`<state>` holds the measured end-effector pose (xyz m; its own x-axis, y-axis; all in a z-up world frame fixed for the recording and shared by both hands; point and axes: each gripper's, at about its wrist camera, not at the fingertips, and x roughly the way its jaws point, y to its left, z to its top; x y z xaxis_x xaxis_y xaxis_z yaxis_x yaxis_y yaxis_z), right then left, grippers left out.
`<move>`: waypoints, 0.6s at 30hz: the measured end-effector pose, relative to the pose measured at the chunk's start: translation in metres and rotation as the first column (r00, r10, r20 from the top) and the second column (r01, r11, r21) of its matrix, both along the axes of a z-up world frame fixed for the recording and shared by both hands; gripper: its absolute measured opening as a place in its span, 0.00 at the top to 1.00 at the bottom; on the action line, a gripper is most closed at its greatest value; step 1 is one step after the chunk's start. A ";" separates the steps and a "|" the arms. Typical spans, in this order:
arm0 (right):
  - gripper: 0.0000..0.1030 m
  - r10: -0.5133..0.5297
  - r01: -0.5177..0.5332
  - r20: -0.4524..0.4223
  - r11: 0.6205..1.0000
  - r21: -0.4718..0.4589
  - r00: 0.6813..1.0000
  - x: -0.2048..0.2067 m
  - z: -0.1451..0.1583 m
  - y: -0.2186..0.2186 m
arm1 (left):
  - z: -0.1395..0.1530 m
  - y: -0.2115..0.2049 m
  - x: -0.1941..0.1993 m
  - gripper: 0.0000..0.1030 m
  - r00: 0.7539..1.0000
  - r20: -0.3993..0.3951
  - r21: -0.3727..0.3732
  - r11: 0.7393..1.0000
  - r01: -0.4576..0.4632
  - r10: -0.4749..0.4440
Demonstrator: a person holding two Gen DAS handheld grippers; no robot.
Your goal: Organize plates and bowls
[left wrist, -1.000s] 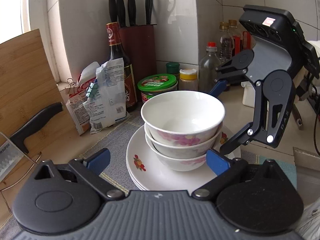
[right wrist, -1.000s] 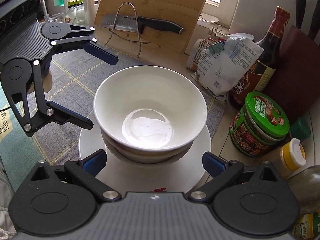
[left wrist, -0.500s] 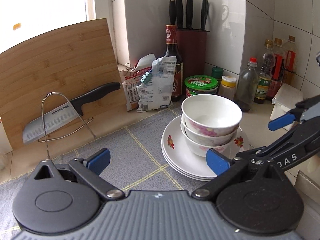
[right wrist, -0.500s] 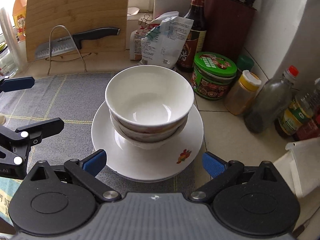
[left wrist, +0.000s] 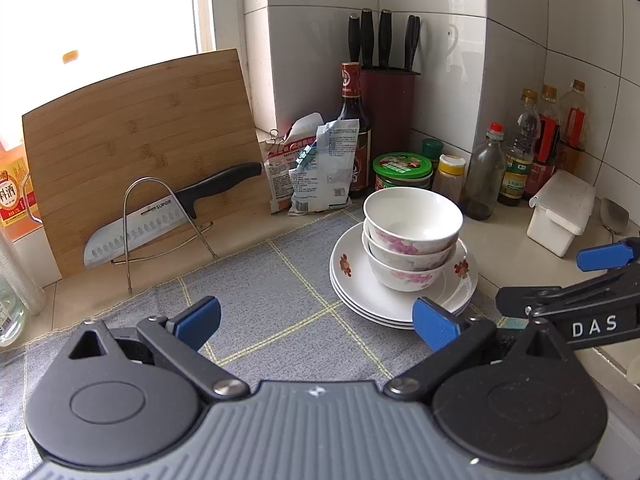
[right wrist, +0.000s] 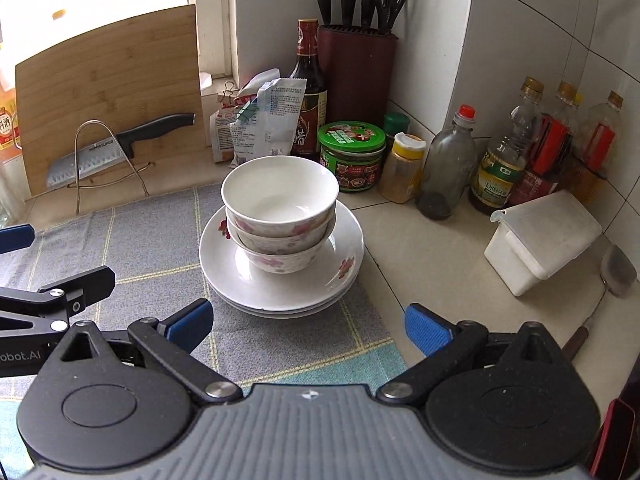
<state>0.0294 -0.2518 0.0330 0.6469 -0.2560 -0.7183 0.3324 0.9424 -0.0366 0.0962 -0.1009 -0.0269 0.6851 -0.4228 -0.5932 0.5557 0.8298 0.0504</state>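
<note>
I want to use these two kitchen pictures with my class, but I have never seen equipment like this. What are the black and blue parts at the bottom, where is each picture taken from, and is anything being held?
Each picture comes from a camera mounted on a hand-held gripper, looking forward along its two blue-tipped jaws. A person holds one in each hand; there is no robot arm. One view belongs to the left gripper, the other to the right gripper. Each also shows at the edge of the other's picture.

On the grey checked cloth sits a stack of white flowered plates with three nested white flowered bowls on top. Behind stand a bamboo cutting board, a cleaver on a wire rack, a dark red knife block, bottles and jars.

Both pairs of jaws stand open and hold nothing.
</note>
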 end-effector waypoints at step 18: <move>0.00 -0.014 0.014 0.035 1.000 0.010 0.999 -0.012 0.005 0.009 | 0.007 0.007 -0.008 0.01 1.000 0.000 -0.002 1.000 -0.029 0.029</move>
<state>0.0175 -0.2429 0.0381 0.6679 -0.2581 -0.6980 0.3462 0.9380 -0.0156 0.0883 -0.0943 -0.0196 0.6969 -0.4040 -0.5925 0.5313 0.8458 0.0483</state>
